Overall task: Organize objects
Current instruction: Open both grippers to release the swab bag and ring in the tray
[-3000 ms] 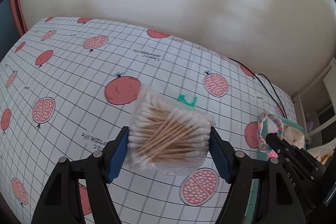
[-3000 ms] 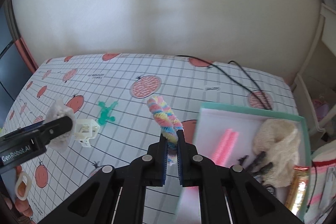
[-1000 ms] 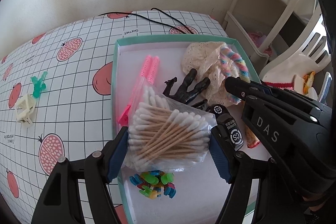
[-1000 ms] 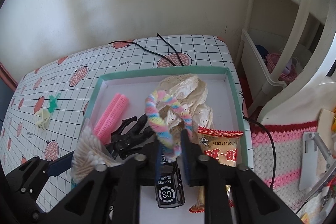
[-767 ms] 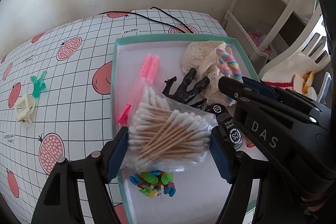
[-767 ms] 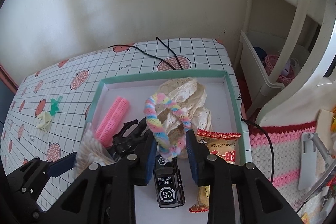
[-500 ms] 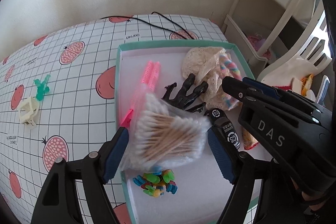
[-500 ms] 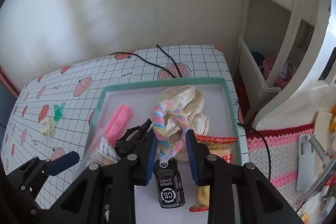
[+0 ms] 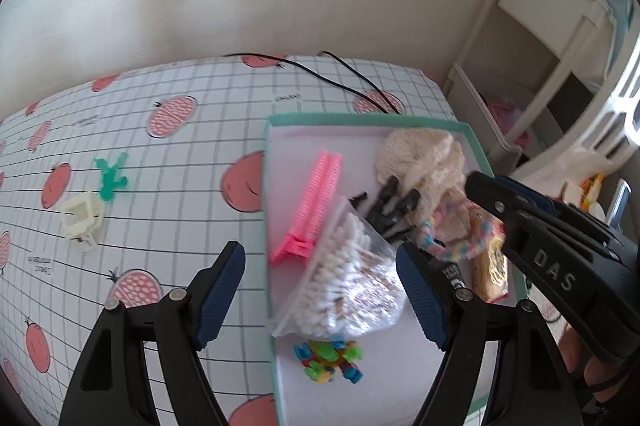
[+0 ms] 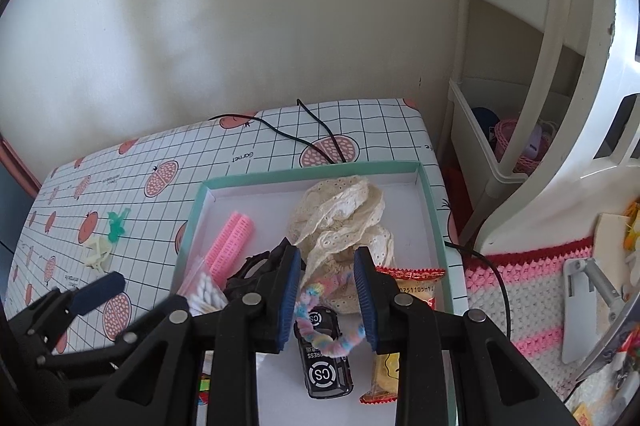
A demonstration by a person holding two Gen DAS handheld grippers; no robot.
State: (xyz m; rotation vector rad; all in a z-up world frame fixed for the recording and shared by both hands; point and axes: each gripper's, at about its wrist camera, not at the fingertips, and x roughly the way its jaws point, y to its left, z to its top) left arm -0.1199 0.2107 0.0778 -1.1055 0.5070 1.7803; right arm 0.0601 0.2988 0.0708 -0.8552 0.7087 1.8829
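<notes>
A bag of cotton swabs lies in the teal-rimmed tray, below my open left gripper; it also shows in the right wrist view. A pastel chenille ring lies in the tray on a black toy car, between the spread jaws of my open right gripper. The ring also shows in the left wrist view. A green clip and a cream clip lie on the tablecloth to the left.
The tray also holds a pink hair roller, a black claw clip, a cream lace cloth, a snack packet and small coloured clips. A black cable runs behind. A white shelf stands right.
Both grippers have opened. The swab bag has dropped from the left gripper into the tray, and the chenille ring has dropped from the right gripper onto the toy car.
</notes>
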